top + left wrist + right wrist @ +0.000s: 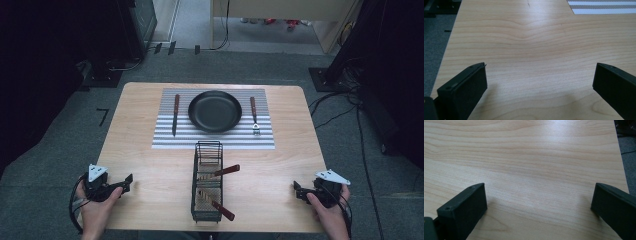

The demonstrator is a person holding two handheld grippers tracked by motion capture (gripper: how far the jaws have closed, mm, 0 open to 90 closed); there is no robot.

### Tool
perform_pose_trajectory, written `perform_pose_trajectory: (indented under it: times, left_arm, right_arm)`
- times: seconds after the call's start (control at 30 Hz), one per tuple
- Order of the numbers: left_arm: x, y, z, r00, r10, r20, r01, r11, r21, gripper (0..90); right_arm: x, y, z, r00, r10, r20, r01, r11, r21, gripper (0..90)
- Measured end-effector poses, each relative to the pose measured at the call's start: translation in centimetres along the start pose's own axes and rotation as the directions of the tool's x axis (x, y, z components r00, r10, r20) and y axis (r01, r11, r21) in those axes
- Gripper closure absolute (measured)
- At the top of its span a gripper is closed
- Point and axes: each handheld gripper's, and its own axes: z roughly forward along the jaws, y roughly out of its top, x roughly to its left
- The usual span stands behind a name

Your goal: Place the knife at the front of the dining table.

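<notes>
— At the near table corners, how are the hands sitting?
— Left gripper and right gripper are resting low, jaws apart, wire basket lying between them.

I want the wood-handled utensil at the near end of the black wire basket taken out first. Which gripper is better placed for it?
Right, probably. That utensil's handle sticks out of the black wire basket toward the right gripper, whose jaws stand open and empty. The left gripper, also open, would have to reach across the basket.
</notes>
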Motion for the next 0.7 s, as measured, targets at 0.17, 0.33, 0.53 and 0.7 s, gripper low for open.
perform_pose_trajectory:
  times: [0.17,0.33,0.53,0.7]
  left_arm:
    - [-0.7,0.2,0.7,0.9983,0.053,-0.024,-0.052,0.9981,0.033,0.0]
    - [-1.2,0.1,1.1,0.9948,0.094,-0.041,-0.091,0.9932,0.073,0.0]
    - [-1.3,0.1,1.2,0.9961,0.082,-0.032,-0.079,0.9931,0.086,0.0]
    - [-1.3,0.1,1.2,0.9962,0.082,-0.031,-0.079,0.9932,0.086,0.0]
  right_arm:
    - [0.0,0.0,0.0,1.0,0.0,0.0,0.0,1.0,0.0,0.0]
    - [0.0,0.0,0.0,1.0,0.0,0.0,0.0,1.0,0.0,0.0]
    - [0.0,0.0,0.0,1.0,0.0,0.0,0.0,1.0,0.0,0.0]
    - [0.0,0.0,0.0,1.0,0.0,0.0,0.0,1.0,0.0,0.0]
